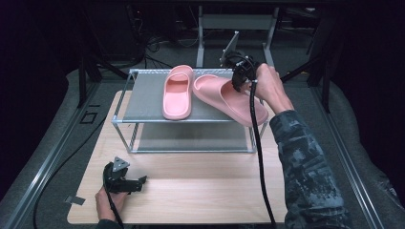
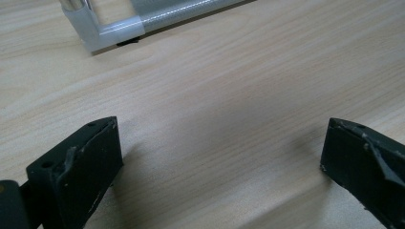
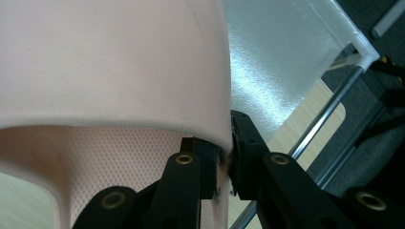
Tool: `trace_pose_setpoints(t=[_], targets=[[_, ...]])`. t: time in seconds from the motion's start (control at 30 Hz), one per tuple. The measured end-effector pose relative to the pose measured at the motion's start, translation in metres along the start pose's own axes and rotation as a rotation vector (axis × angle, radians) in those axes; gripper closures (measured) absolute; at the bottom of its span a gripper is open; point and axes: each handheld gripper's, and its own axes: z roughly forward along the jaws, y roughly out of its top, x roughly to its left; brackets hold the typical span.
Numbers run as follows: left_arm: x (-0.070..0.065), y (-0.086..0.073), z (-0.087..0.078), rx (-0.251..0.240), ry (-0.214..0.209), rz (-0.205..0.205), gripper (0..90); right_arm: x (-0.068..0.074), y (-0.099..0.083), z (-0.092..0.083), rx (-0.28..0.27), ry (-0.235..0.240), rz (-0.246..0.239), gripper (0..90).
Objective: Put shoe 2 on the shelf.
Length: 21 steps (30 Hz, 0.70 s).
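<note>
- Pink foam slipper (image 1: 229, 98), clamped at its strap edge by the right gripper (image 1: 240, 82), lies askew, overhanging the metal rack's top shelf (image 1: 145, 98).
- Matching pink slipper (image 1: 178, 91) sits placed already.
- Left gripper (image 1: 125, 181) rests on the wooden table (image 1: 200, 191), jaws apart, empty.
- Remaining: straighten, release.

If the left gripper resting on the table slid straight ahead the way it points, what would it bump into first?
Probably the rack's white corner foot. The open left gripper looks along bare tabletop toward it, though the foot sits slightly off-centre, so it might slip past.
</note>
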Motion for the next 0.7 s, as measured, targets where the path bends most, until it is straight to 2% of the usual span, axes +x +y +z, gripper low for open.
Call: trace_pose_setpoints(t=[0.03,0.07,0.1,0.13,0.17,0.2,0.33,0.37,0.47,0.5,0.57,0.6,0.63,0.67,0.7], targets=[[0.0,0.0,0.0,0.0,-0.001,0.001,0.0,-0.002,0.002,0.002,-0.002,0.005,0.024,83.1],[0.0,0.0,0.0,0.0,-0.001,0.001,0.0,-0.002,0.002,0.002,-0.002,0.005,0.024,83.1],[0.0,0.0,0.0,0.0,-0.001,0.002,0.0,-0.005,0.005,0.006,-0.002,0.008,0.065,83.1],[0.0,0.0,0.0,0.0,-0.001,0.002,0.0,-0.005,0.005,0.006,-0.002,0.008,0.065,83.1],[0.0,0.0,0.0,-0.001,-0.001,0.002,0.0,-0.007,0.009,0.012,0.006,-0.003,0.11,83.2],[0.0,0.0,0.0,-0.001,-0.001,0.002,0.0,-0.007,0.009,0.012,0.006,-0.003,0.11,83.2],[0.0,0.0,0.0,0.0,-0.001,0.003,0.0,-0.009,0.017,0.024,0.039,-0.013,0.181,83.1],[0.0,0.0,0.0,0.0,-0.001,0.003,0.0,-0.009,0.021,0.03,0.045,-0.01,0.211,83.2],[0.0,0.0,0.0,0.0,-0.002,0.003,0.0,-0.01,0.024,0.034,0.057,-0.007,0.242,83.1],[0.0,0.0,0.0,0.0,-0.002,0.003,0.1,-0.012,0.028,0.039,0.067,-0.021,0.287,83.1],[0.0,0.0,0.0,0.0,-0.002,0.003,0.0,-0.014,0.029,0.043,0.071,-0.02,0.319,83.1],[0.0,0.0,0.0,0.0,-0.002,0.003,0.1,-0.014,0.029,0.043,0.071,-0.02,0.319,83.1],[0.0,0.0,0.0,0.0,-0.002,0.003,0.1,-0.015,0.03,0.045,0.07,-0.034,0.337,83.1],[0.0,0.0,0.0,0.0,-0.002,0.003,0.1,-0.017,0.031,0.048,0.071,-0.018,0.365,83.1],[0.0,0.0,0.0,-0.001,-0.002,0.003,0.1,-0.02,0.031,0.053,0.068,-0.003,0.413,83.2]])
